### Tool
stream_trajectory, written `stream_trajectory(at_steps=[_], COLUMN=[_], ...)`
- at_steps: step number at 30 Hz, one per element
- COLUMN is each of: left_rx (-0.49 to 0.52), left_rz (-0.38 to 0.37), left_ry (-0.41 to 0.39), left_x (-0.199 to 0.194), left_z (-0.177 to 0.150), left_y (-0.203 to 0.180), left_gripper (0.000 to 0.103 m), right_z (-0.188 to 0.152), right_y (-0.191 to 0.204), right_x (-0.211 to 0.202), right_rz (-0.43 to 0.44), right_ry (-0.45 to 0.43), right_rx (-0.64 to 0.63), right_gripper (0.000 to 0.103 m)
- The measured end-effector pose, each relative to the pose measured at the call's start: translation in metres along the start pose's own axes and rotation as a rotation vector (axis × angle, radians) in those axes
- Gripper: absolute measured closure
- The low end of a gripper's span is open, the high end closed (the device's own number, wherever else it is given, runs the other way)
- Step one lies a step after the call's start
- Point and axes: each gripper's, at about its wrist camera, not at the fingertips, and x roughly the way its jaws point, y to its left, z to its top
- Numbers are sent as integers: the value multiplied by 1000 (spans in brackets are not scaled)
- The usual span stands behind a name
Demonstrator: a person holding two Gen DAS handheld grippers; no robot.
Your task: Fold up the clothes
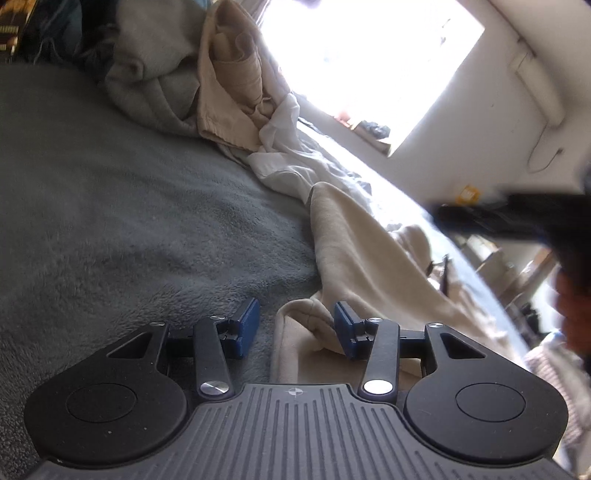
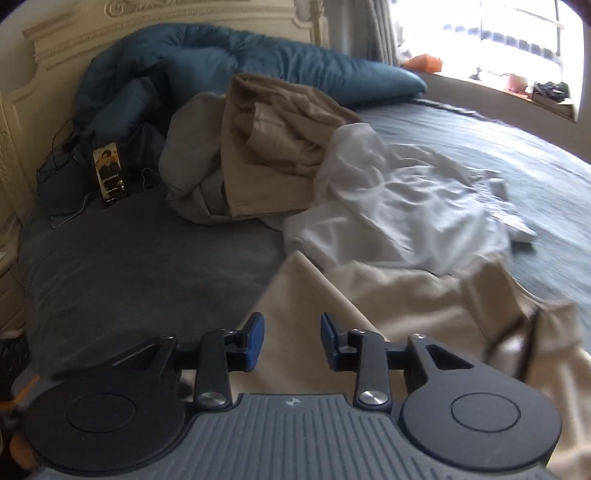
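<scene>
A cream garment (image 1: 354,251) lies spread on the grey-blue bed (image 1: 129,206). My left gripper (image 1: 295,328) is open just above the garment's near corner, with the folded edge between its blue pads (image 1: 247,325). In the right wrist view the same cream garment (image 2: 388,295) lies under my right gripper (image 2: 291,341), which is open and empty above its edge. A white shirt (image 2: 399,206), a tan garment (image 2: 273,136) and a grey garment (image 2: 192,147) lie in a heap behind it.
A phone (image 2: 110,173) with cables leans by dark blue pillows (image 2: 207,62) at the carved headboard (image 2: 74,33). A bright window (image 2: 498,37) with a cluttered sill is at the right. The other gripper, blurred, shows dark at the right of the left wrist view (image 1: 546,218).
</scene>
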Motion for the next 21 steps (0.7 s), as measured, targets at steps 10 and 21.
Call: stream_trajectory(at_steps=[10,21], left_rx=[69,127], left_rz=[-25,-110], left_ry=[-15,-34], left_x=[-2,-14], left_z=[-8,-12], left_y=[-3,0], left_gripper=[60,60], right_z=[75,43], right_y=[18,-38], right_x=[140,74], right_rz=[-148,-70], right_ry=[349,102], right_rx=[-4,270], right_gripper=[49,94])
